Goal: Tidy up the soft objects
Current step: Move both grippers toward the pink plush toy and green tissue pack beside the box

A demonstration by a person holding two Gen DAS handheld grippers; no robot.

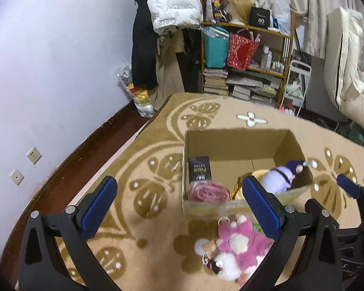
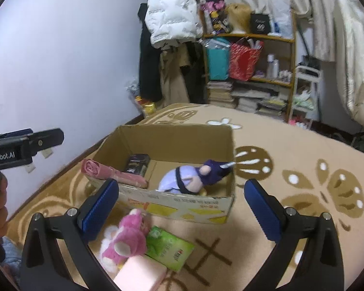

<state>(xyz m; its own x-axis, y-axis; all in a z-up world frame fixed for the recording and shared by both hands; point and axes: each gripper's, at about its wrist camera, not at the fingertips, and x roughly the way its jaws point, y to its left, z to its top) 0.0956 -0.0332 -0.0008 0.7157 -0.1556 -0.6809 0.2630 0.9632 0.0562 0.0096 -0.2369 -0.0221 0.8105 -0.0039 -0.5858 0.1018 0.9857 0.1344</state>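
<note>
An open cardboard box (image 1: 233, 145) is seen on a beige patterned carpet (image 1: 143, 169). Inside it, a purple-and-lilac plush doll (image 2: 194, 177) is lying near the right wall, a dark small box (image 2: 137, 163) stands at the back left, and a rolled pink cloth (image 2: 114, 173) is propped over the near left rim. In front of the box, a pink plush toy (image 1: 240, 240) is lying on the carpet.

The left gripper (image 1: 182, 208) is held wide apart above the carpet, with nothing between its blue pads (image 1: 98, 206); the same holds for the right gripper (image 2: 182, 209), whose jaws are spread and empty.

Only from the right wrist are a green packet (image 2: 169, 248) and a pale pink block (image 2: 140, 272) shown beside the pink plush. Only from the left wrist is a key ring (image 1: 223, 220) on the plush made out, along with a small white fluffy toy (image 1: 228, 266) against it. A cluttered shelf (image 1: 247, 55) is visible behind in both views.
</note>
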